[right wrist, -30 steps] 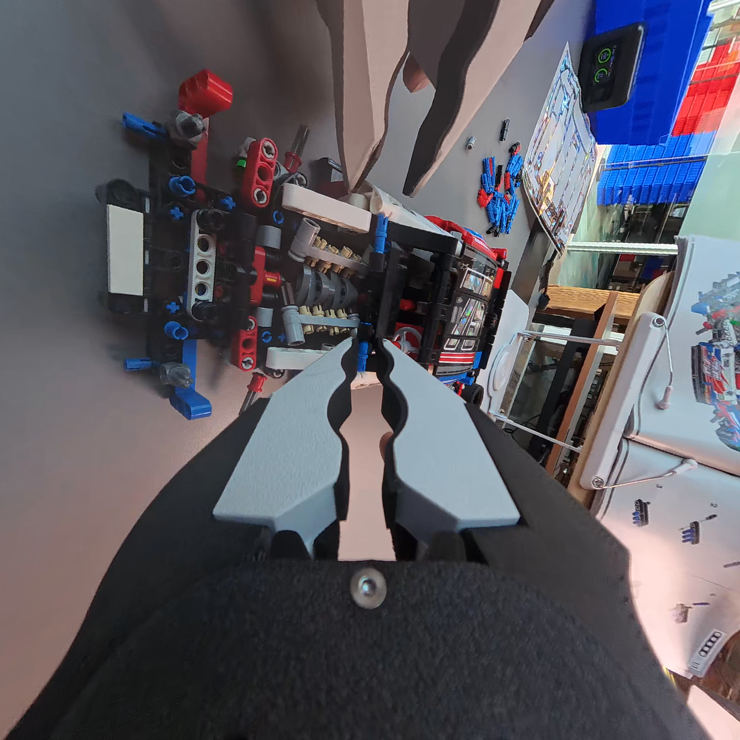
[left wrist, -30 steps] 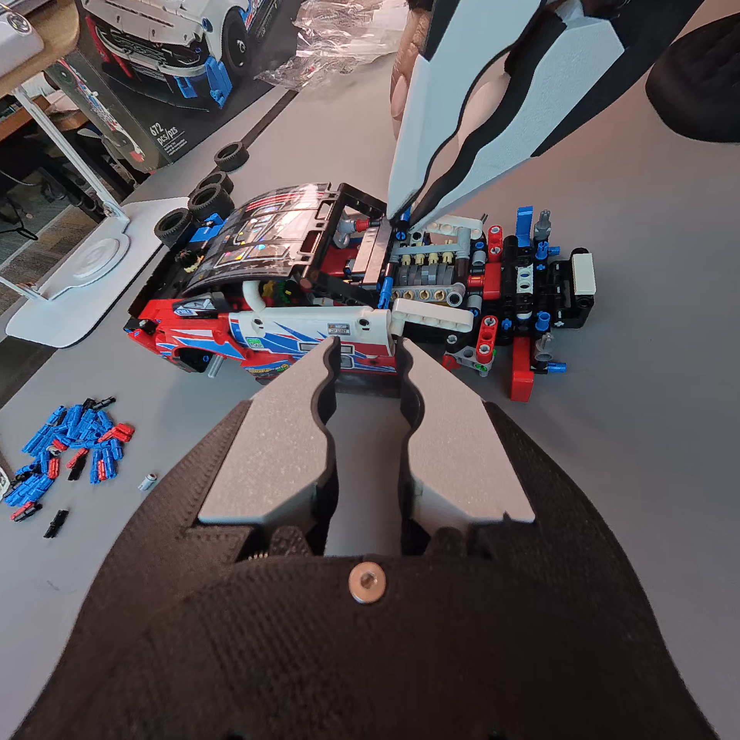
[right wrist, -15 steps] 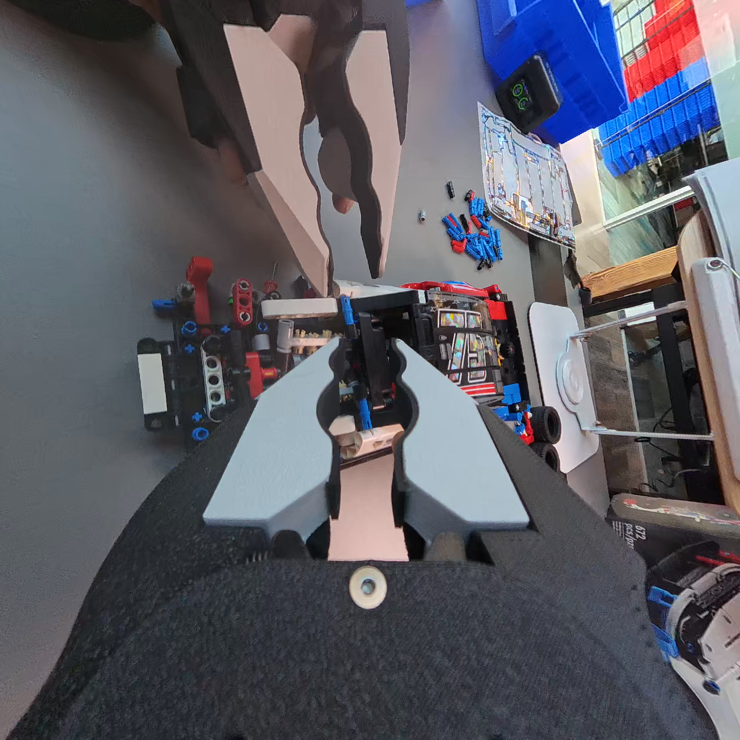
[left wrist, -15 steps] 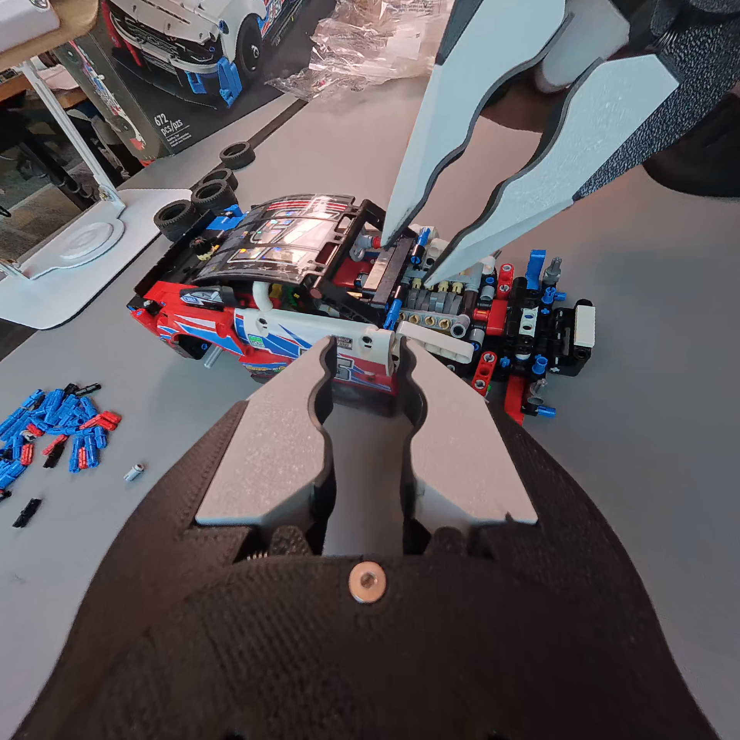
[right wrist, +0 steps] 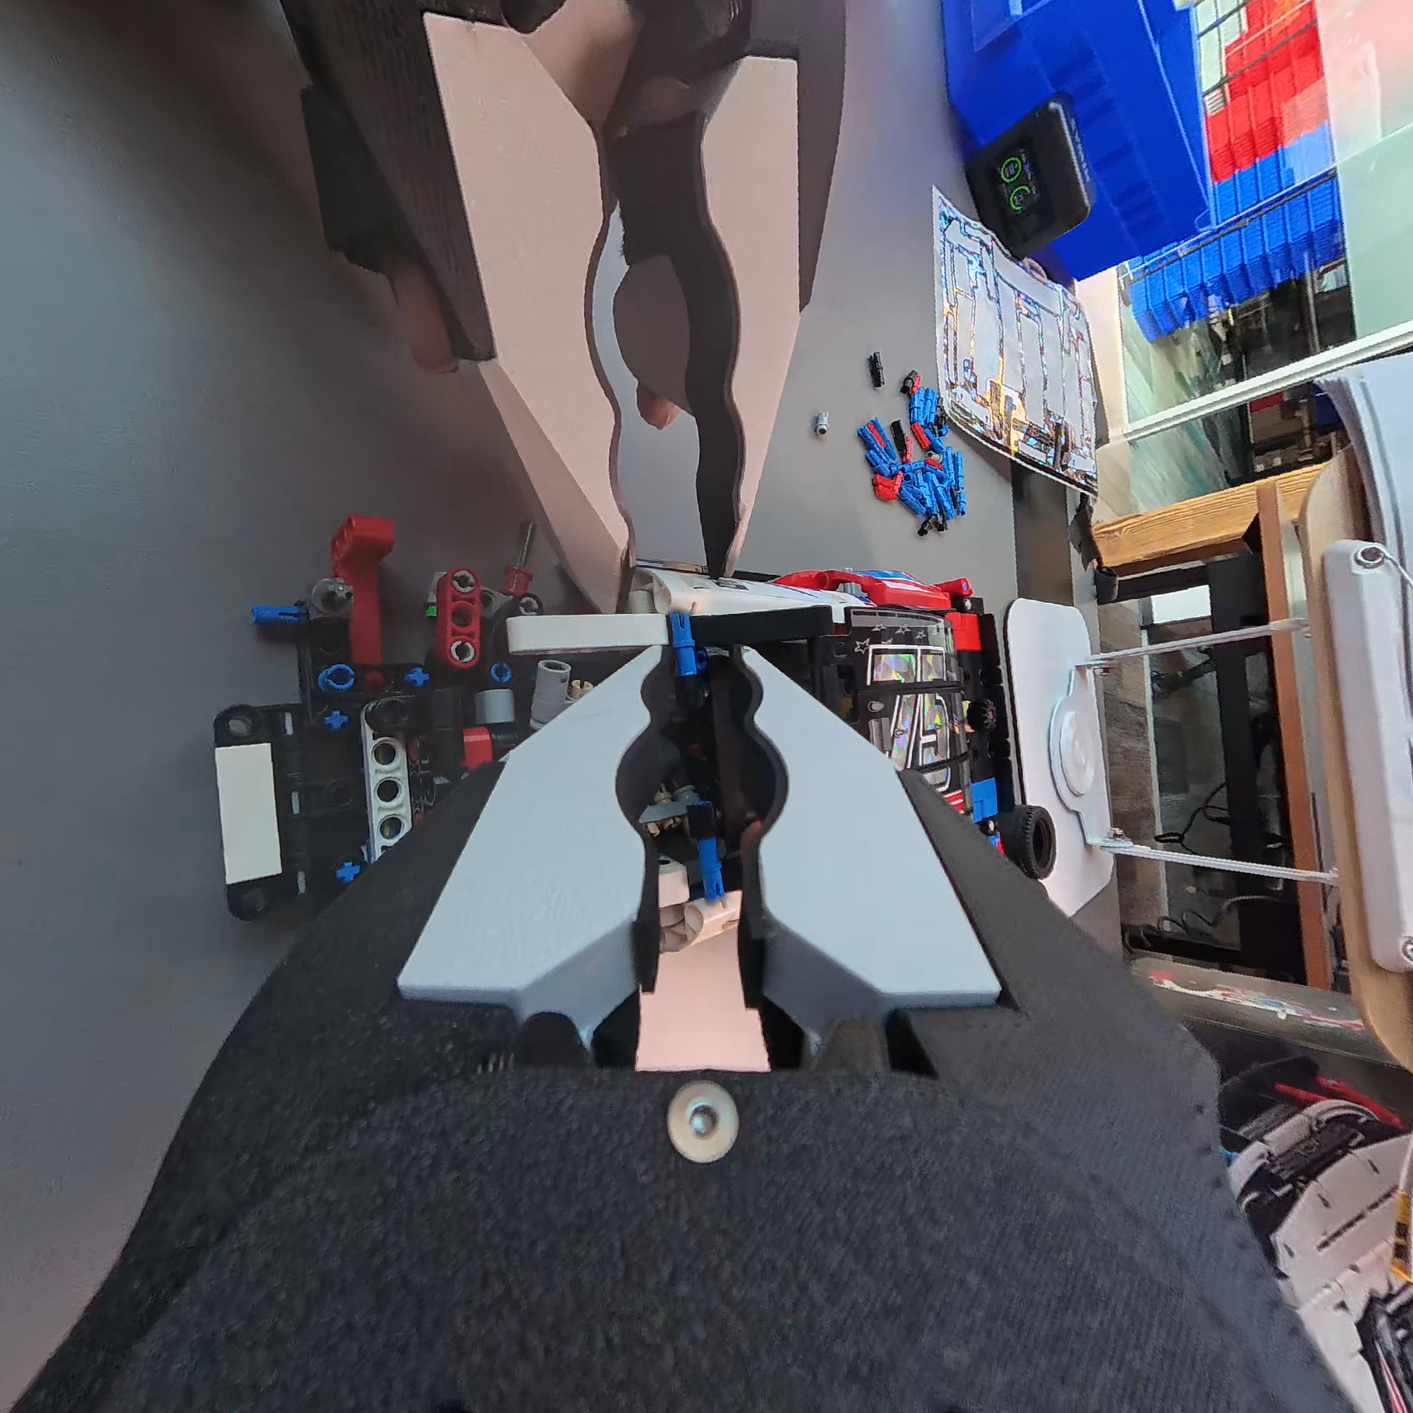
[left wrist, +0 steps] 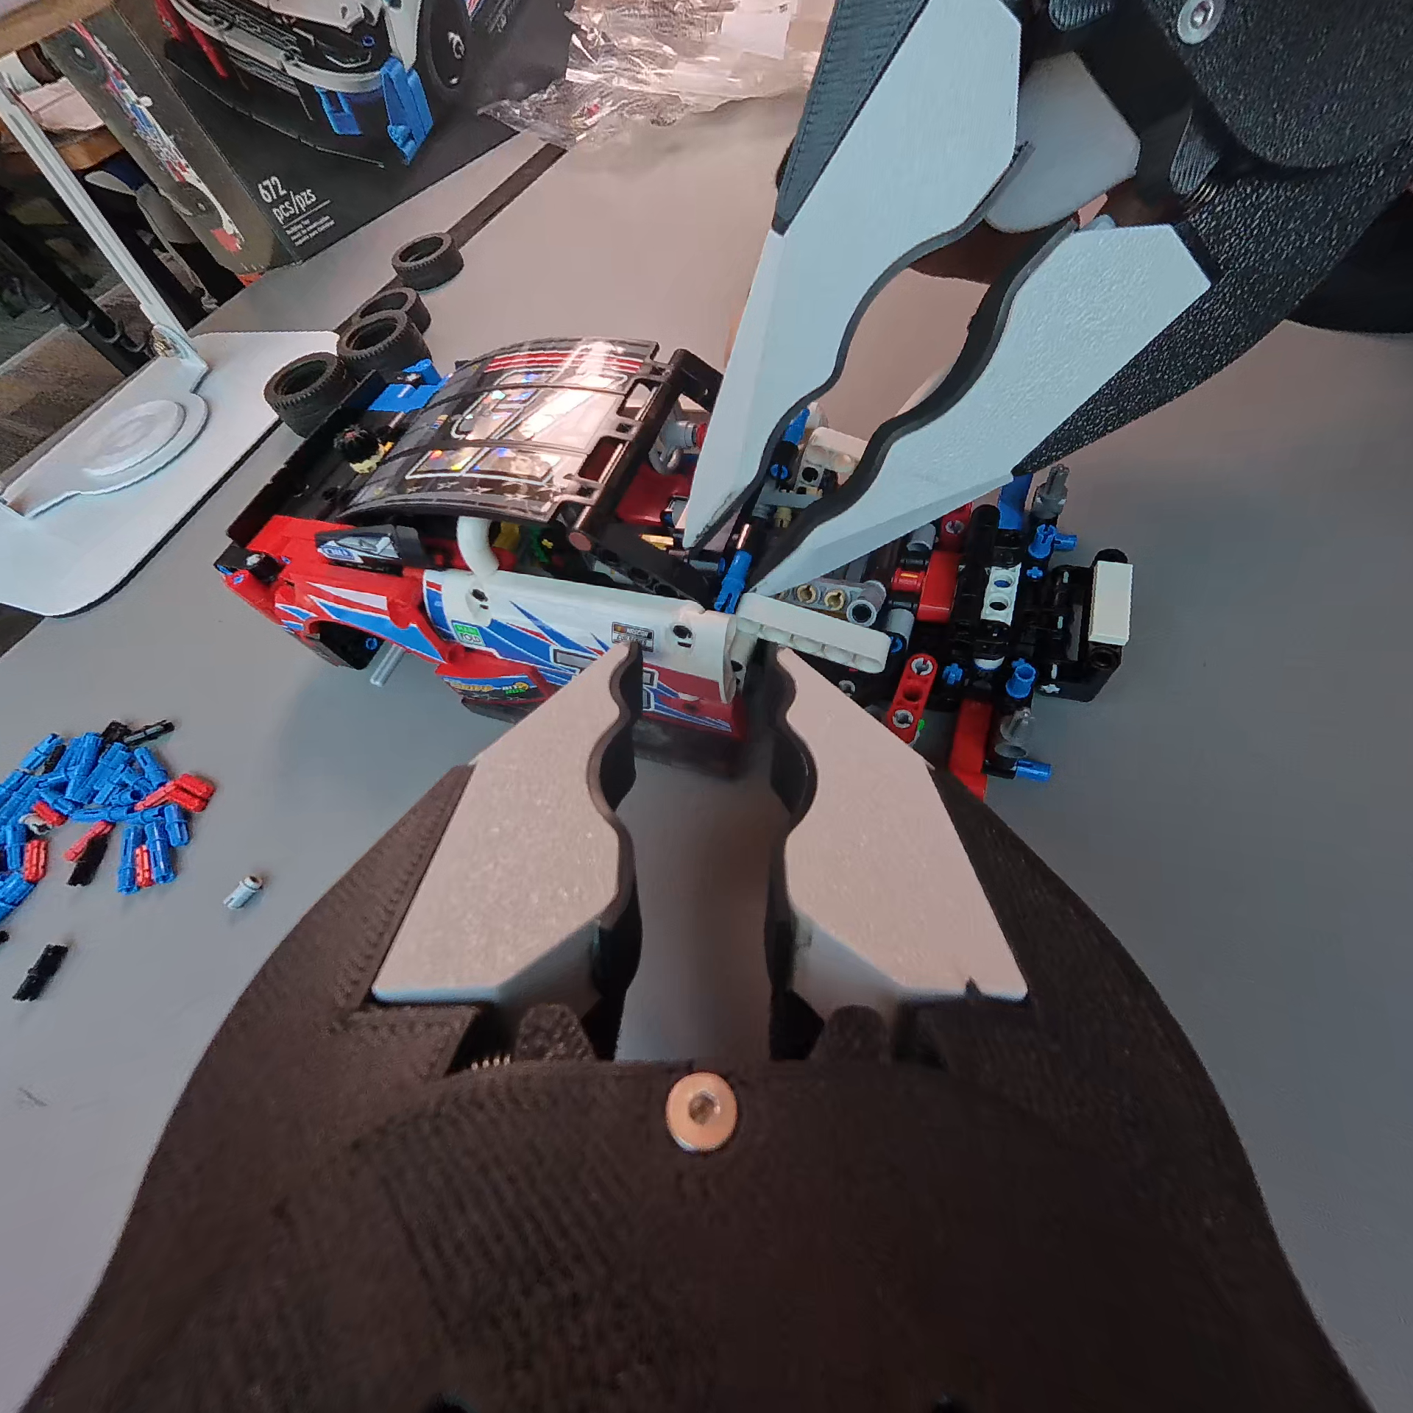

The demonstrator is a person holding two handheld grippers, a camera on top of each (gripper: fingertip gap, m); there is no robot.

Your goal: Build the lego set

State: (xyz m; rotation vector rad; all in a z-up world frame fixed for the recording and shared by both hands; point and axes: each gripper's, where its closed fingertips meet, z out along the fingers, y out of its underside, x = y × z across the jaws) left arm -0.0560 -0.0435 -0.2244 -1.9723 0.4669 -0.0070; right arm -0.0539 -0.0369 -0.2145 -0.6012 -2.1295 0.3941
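A partly built red, white and blue lego car [left wrist: 520,428] lies on the grey table, its open chassis [left wrist: 994,596] bare at one end. My left gripper [left wrist: 700,661] is shut on the end of the car's white side panel [left wrist: 581,619]; it also shows in the right wrist view [right wrist: 673,577]. My right gripper [right wrist: 702,657] reaches over the car [right wrist: 910,688] with its jaws a little apart. Its tips stand either side of a blue pin [right wrist: 683,650] in the black frame. A second blue pin [right wrist: 707,860] sits between its fingers nearer the palm. It shows in the left wrist view [left wrist: 722,570] above that pin [left wrist: 732,585].
A pile of blue and red pins [left wrist: 92,803] and a small grey piece [left wrist: 243,891] lie to the left. Black tyres [left wrist: 367,344], a white stand base [left wrist: 115,459] and the set's box [left wrist: 267,115] are behind the car. An instruction sheet [right wrist: 1009,344] lies past the pins. My left and right fingertips are right by each other.
My right gripper let go of a blue pin at the car's near side, opened and reached across the frame to the far-side pin. My left gripper kept its hold on the car.
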